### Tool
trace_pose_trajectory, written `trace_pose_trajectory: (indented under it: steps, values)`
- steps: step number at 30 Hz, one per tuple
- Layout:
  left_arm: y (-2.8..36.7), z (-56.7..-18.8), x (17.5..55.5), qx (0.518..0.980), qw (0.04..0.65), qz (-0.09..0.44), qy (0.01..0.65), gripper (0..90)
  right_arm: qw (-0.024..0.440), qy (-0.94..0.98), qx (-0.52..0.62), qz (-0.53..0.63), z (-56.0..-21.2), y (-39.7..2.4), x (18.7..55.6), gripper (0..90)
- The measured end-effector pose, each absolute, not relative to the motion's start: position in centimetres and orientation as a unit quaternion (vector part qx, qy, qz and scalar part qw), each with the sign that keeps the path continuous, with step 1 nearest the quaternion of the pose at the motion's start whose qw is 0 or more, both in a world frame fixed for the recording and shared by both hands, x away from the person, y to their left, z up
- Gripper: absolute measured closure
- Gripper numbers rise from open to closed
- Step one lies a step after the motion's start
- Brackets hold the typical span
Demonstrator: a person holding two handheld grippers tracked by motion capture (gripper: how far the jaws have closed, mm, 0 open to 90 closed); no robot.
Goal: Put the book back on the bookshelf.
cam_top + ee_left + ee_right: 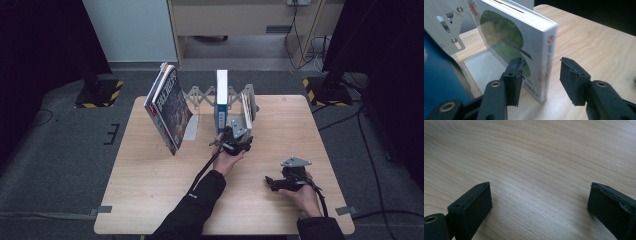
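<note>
Between the left gripper's (541,75) parted jaws stood the white book (524,47), upright in the bookstand (451,30); neither pad pressed it; well apart, the right gripper (539,200) gaped empty over the table (536,157).

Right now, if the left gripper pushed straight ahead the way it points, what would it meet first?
Probably the white book: the left gripper stands open with the book's spine edge between the jaws, one jaw close against the cover, the other apart.

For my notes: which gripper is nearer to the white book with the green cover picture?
Left. The left gripper has its open jaws on either side of the white book; the right gripper rests on the table, well apart.
</note>
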State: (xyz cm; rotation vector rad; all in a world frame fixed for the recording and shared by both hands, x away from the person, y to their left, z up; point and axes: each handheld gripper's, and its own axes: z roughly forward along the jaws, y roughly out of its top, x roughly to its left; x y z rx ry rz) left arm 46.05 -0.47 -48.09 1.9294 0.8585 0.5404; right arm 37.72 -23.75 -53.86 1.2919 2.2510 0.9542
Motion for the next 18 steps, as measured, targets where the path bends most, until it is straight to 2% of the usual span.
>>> trace_pose_trajectory:
  steps: [11, 18]
  values:
    - [4.3, -46.7, 41.5, 0.798, 0.47, 0.18, 0.332, 35.2, 0.188, 0.8, 0.458, 0.339, -53.9, -23.8, 37.7, 5.5]
    - [8.2, -47.5, 38.0, 0.808, 0.462, 0.138, 0.339, 27.2, 0.19, 0.8, 0.458, 0.338, -53.9, -23.8, 37.7, 5.4]
